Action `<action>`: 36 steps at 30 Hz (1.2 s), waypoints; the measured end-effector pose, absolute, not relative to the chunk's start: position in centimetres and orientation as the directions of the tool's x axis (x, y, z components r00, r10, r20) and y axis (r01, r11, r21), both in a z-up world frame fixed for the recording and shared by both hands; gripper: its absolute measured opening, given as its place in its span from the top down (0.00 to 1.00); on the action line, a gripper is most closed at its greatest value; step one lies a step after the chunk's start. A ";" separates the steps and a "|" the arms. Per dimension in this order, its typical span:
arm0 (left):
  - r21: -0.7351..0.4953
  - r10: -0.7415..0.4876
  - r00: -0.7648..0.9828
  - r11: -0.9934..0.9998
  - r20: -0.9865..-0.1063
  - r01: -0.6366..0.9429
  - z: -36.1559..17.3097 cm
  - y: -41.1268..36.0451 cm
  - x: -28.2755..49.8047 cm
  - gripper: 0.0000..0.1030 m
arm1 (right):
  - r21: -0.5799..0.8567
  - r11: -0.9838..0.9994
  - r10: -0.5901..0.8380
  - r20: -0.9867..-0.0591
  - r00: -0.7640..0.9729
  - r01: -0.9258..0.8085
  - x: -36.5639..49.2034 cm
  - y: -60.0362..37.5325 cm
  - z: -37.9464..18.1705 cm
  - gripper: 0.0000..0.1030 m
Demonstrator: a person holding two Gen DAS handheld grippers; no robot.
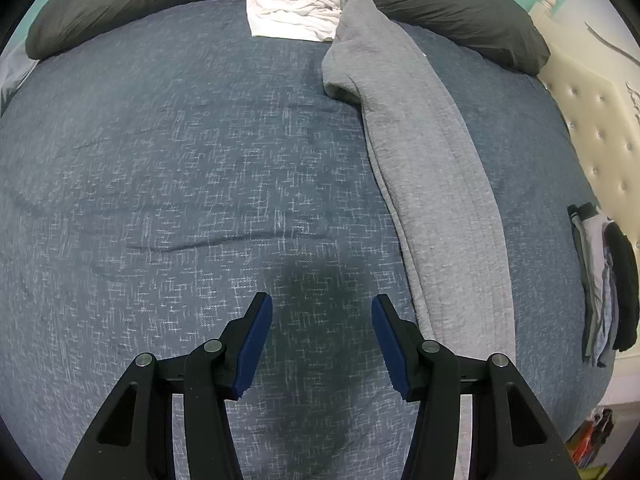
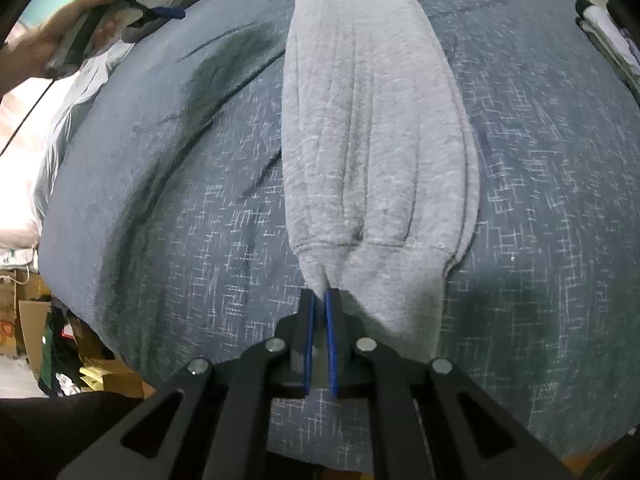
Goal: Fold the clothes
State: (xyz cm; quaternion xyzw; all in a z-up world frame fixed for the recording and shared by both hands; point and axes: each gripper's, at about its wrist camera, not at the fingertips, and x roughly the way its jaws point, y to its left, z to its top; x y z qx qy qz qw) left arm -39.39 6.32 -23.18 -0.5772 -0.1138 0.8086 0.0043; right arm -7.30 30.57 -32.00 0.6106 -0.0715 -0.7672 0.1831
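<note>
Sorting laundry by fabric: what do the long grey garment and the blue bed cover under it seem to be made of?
Long grey garment: likely cotton fleece or sweatshirt knit, matte and fuzzy, with a ribbed-looking cuff.
Blue bed cover: probably woven cotton or a blend, matte, with a pale crosshatch fleck and soft creases.

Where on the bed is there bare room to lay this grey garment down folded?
The widest bare patch is the blue bedspread left of the grey garment, below the dark pillows. It is crowded by the white cloth and the folded stack at the headboard side.
</note>
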 end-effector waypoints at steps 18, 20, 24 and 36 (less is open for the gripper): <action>-0.230 0.181 -0.325 -0.966 -0.928 0.118 -23.6 6.5 -39.3 0.45 | 0.322 -0.946 -0.324 -0.915 -0.240 0.050 -10.3 35.5 -30.1 0.91; -0.232 0.185 -0.325 -0.966 -0.928 0.112 -23.6 6.5 -39.3 0.45 | 0.337 -0.941 -0.331 -0.915 -0.232 0.015 -10.6 35.8 -30.7 0.89; -0.236 0.191 -0.326 -0.966 -0.926 0.104 -23.6 6.4 -39.4 0.44 | 0.348 -0.936 -0.327 -0.914 -0.240 -0.048 -11.4 36.5 -31.5 0.76; -0.251 0.209 -0.320 -0.963 -0.924 0.096 -24.0 6.2 -39.0 0.42 | 0.344 -0.937 -0.321 -0.918 -0.233 -0.066 -13.6 36.5 -33.2 0.80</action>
